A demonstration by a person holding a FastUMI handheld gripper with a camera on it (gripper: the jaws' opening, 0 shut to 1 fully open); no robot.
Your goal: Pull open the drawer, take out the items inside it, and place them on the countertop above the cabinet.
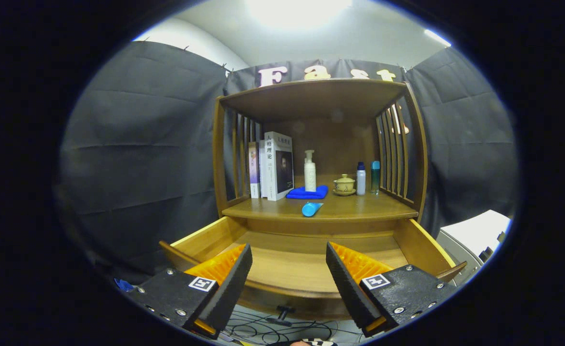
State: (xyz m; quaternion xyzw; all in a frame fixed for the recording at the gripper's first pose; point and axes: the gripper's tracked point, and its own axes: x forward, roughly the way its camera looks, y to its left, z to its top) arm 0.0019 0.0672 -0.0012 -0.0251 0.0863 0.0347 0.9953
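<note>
The wooden cabinet's drawer [306, 269] is pulled out toward me, and its bare wood bottom shows with nothing lying in the part I can see. Its small dark knob [282, 313] hangs on the front panel below the fingers. My gripper [289, 281] is open, held in front of and slightly above the drawer's front edge, with nothing between its fingers. On the countertop [359, 207] above the drawer, a blue tube [311, 208] lies on its side near the front edge.
Further back on the countertop stand several books [273, 166], a white pump bottle [309, 172] on a folded blue cloth [307, 193], a small lidded cup [344, 185] and two slim bottles [368, 178]. Slatted sides and a top shelf [311, 93] enclose it. Cables [272, 330] lie on the floor.
</note>
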